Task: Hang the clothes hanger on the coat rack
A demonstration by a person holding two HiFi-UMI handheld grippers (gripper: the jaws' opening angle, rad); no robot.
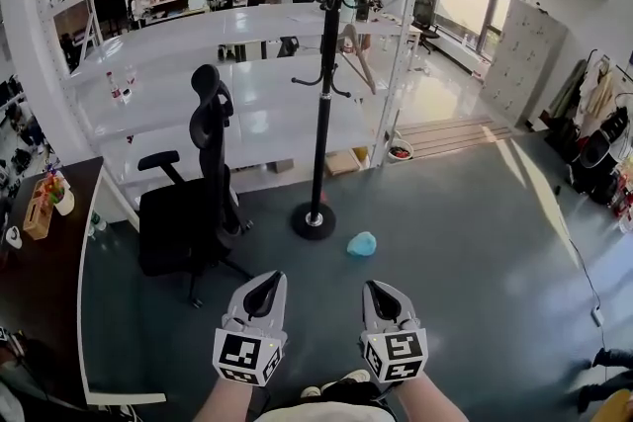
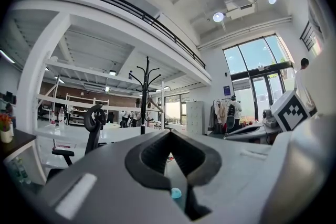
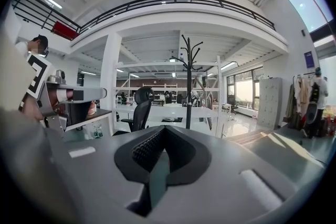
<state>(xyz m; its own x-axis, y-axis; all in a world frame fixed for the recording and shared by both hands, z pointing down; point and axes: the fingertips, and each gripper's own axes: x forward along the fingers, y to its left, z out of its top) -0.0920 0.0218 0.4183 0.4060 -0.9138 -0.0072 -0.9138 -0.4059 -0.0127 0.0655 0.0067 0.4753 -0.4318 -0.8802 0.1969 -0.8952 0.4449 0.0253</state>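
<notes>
Hanger [image 1: 362, 64] on coat rack [image 1: 323, 114] — seemingly hanging steeply tilted.

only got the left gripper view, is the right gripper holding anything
observer: No. In the right gripper view the right gripper has its jaws together with nothing between them.
operator: ok is a hanger on the rack, too tiny for me
observer: Yes. The head view shows a wooden hanger hanging from an arm of the coat rack, on its right side.
operator: cant see the rack base, anything by it
observer: A light blue object lies on the floor right of the round base, apart from it.
</notes>
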